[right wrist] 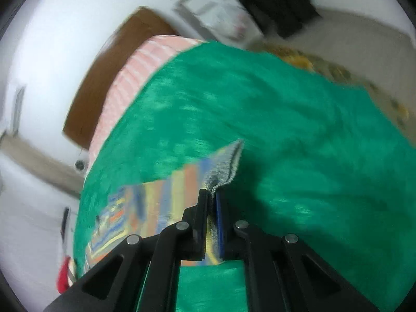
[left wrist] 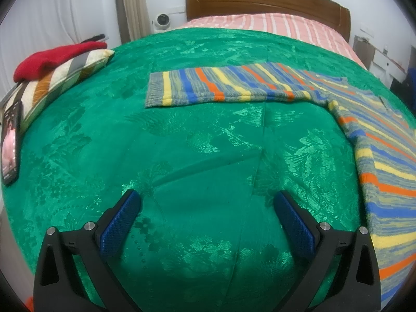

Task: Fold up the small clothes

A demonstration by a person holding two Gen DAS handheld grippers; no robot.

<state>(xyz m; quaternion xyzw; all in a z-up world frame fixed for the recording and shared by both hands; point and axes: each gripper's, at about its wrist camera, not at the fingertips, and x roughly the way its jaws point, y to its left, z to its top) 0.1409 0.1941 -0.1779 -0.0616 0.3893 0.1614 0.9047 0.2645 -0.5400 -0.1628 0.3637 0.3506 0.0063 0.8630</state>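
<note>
A striped knit sweater [left wrist: 364, 119] in grey, blue, yellow and orange lies on the green bedspread [left wrist: 197, 156]. One sleeve stretches flat to the left in the left wrist view, and the body runs off the right edge. My left gripper [left wrist: 206, 205] hovers open over bare bedspread, well short of the sleeve, with nothing between its blue pads. In the tilted, blurred right wrist view, my right gripper [right wrist: 212, 195] is shut on the grey ribbed cuff [right wrist: 223, 171] of the sweater's other sleeve, which rises off the bedspread [right wrist: 286, 130].
A striped pillow [left wrist: 59, 83] with a red garment [left wrist: 52, 59] on it lies at the bed's left edge, a phone [left wrist: 10, 140] beside it. Behind are the pink striped sheet [left wrist: 273, 26] and wooden headboard [left wrist: 260, 0]. Bags and boxes stand on the floor at the right.
</note>
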